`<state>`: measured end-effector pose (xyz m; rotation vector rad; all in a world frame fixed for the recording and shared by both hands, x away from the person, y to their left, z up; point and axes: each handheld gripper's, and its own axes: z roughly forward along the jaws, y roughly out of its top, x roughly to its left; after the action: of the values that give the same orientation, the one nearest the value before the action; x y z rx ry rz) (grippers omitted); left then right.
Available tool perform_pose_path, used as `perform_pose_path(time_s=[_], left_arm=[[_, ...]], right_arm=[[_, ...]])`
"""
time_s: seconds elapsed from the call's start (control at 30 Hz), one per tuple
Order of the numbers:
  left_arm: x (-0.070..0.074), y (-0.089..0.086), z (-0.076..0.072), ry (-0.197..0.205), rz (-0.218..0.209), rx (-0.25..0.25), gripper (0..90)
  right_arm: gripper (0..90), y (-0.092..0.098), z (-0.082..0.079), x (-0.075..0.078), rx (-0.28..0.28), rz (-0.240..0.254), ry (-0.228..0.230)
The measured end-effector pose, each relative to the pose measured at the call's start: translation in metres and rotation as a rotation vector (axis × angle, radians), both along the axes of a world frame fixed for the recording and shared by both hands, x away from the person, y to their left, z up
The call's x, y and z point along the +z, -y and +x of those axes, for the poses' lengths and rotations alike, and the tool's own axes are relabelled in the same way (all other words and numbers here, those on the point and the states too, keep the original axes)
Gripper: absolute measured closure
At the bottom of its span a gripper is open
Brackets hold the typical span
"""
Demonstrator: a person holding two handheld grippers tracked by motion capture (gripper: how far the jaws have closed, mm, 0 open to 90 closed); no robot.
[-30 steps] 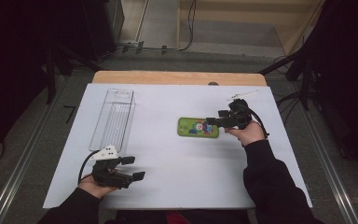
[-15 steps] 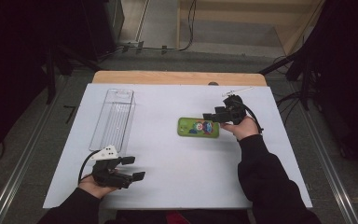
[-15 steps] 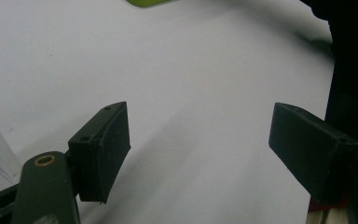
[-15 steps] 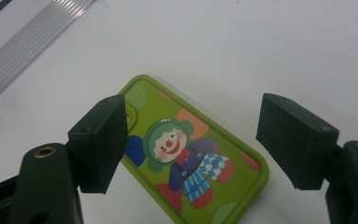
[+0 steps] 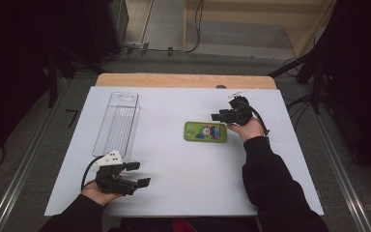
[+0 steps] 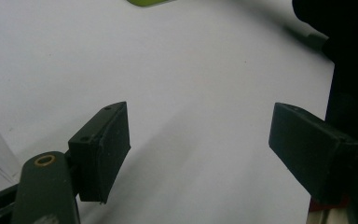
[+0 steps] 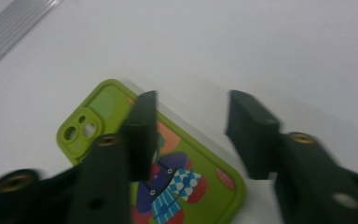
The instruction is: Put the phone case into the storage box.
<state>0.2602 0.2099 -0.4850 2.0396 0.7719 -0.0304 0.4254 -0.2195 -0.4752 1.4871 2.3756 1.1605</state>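
On the white surface (image 5: 174,193), two hand-held tools and a green phone case.
Left tool (image 5: 137,175) rests open, empty, near a clear tray (image 5: 117,123). Mid-surface lies the phone case (image 5: 205,131); right tool (image 5: 221,117) hovers over its end, jaws just narrowing, gripping nothing.

Overhead view, two close claw views

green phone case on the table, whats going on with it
A person works at a white table with a gripper in each hand. The right gripper is over one end of the green phone case, its fingers just closing, not yet gripping. The left gripper waits open near the front edge, beside a clear plastic tray.
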Motion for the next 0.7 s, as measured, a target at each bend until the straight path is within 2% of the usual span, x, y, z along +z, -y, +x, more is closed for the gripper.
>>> perform_pose_path(time_s=[0.1, 0.13, 0.33, 0.43, 0.7], left_arm=[[0.000, 0.000, 0.000, -0.002, 0.000, 0.000, 21.4], [0.000, 0.000, 0.000, -0.002, -0.001, 0.001, 21.4], [0.000, 0.000, 0.000, -0.001, -0.003, -0.001, 21.4], [0.000, -0.001, 0.000, -0.001, -0.003, -0.002, 21.4], [0.000, 0.000, -0.001, -0.001, -0.003, -0.003, 21.4]], right_arm=[[83.0, -0.002, 0.002, -0.007, -0.003, 0.000, -0.014], [87.7, -0.002, 0.003, -0.009, 0.006, -0.002, -0.015], [87.8, -0.005, 0.008, -0.021, -0.005, -0.015, -0.028], [87.8, -0.007, 0.010, -0.026, -0.007, -0.023, -0.055], [87.8, -0.005, 0.011, -0.030, -0.001, -0.020, -0.067]])
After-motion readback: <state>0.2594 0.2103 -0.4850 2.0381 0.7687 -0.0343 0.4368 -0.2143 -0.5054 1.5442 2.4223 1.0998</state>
